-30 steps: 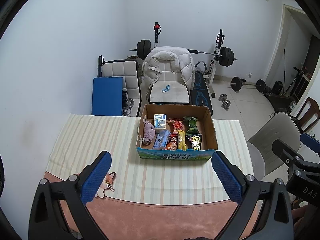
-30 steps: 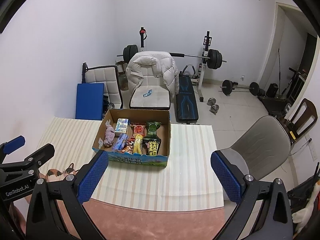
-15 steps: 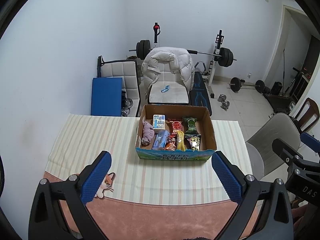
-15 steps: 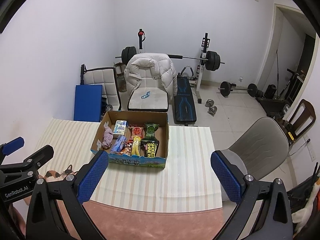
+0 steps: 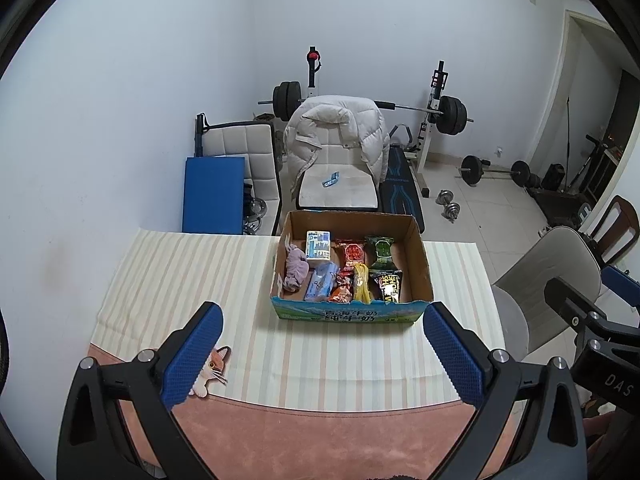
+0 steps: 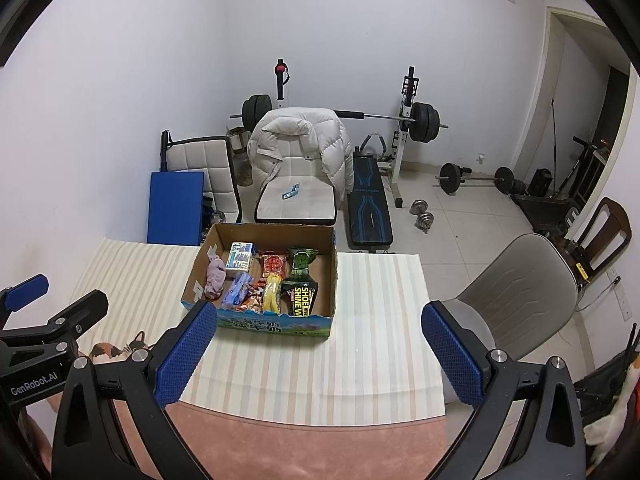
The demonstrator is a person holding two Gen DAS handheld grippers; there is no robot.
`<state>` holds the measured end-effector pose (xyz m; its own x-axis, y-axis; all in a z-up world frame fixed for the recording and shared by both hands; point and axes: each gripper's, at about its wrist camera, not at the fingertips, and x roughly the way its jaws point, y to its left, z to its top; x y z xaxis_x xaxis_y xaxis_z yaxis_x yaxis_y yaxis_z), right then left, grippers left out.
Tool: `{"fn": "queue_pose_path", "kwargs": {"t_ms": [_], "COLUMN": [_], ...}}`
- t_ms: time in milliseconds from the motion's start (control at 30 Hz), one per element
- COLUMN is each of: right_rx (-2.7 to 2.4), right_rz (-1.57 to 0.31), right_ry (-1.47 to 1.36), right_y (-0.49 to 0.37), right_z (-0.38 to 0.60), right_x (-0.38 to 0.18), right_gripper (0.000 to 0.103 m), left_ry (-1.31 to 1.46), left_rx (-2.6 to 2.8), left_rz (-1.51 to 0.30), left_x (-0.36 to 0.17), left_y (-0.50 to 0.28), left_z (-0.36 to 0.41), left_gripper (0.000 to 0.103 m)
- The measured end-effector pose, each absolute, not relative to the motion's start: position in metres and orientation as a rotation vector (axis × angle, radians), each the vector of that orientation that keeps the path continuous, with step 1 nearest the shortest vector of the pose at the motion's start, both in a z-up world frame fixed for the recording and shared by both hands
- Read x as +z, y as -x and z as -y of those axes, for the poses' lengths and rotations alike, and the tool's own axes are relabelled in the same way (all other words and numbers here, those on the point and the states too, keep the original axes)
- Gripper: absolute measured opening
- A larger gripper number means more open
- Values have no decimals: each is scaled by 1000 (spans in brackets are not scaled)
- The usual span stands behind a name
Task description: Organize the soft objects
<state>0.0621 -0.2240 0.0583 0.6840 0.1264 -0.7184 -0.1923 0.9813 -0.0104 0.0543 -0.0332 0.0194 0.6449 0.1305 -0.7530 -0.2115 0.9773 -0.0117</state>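
Note:
An open cardboard box (image 5: pixel 422 258) stands on the striped tablecloth (image 5: pixel 192 276); it also shows in the right wrist view (image 6: pixel 330 268). Inside lie a pink cloth (image 5: pixel 295 269), a blue pack (image 5: pixel 322 286), a white-blue carton (image 5: pixel 318 245) and several snack packets (image 5: pixel 384 254). My left gripper (image 5: pixel 320 346) is open and empty, well above the table's near side. My right gripper (image 6: pixel 316 346) is open and empty too, to the right of the left one.
A grey chair (image 6: pixel 520 284) stands at the table's right edge. Beyond the table are a chair with a white jacket (image 5: pixel 336 136), a blue pad (image 5: pixel 214 194), a weight bench (image 6: pixel 370 204) and barbells. A cat picture (image 5: pixel 210 368) marks the pink mat.
Both grippers have drawn back and up a little, so the box looks slightly farther away. Nothing on the table moved.

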Motion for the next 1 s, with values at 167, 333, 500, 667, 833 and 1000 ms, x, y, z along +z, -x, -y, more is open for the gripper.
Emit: {"fn": "queue_pose_path", "kwargs": {"t_ms": [167, 333, 500, 667, 833, 1000], "right_rx": [177, 178, 175, 173, 171, 169], "right_rz": [-797, -795, -790, -790, -790, -790], "right_ry": [86, 86, 87, 84, 80, 80], "right_y": [-62, -62, -63, -64, -63, -64], "right_z": [224, 225, 224, 222, 221, 219], "right_x": [59, 59, 62, 64, 65, 66], "right_gripper": [103, 103, 103, 103, 103, 103], "left_ry": [103, 103, 104, 103, 102, 104], "left_rx": [198, 197, 198, 199, 199, 198], "left_rz": [-844, -845, -844, -842, -843, -841], "left_x": [20, 21, 21, 22, 21, 22], "left_y": [-55, -54, -54, -53, -53, -53], "left_z": [33, 33, 33, 32, 32, 32], "left_gripper": [103, 103, 103, 103, 103, 103]}}
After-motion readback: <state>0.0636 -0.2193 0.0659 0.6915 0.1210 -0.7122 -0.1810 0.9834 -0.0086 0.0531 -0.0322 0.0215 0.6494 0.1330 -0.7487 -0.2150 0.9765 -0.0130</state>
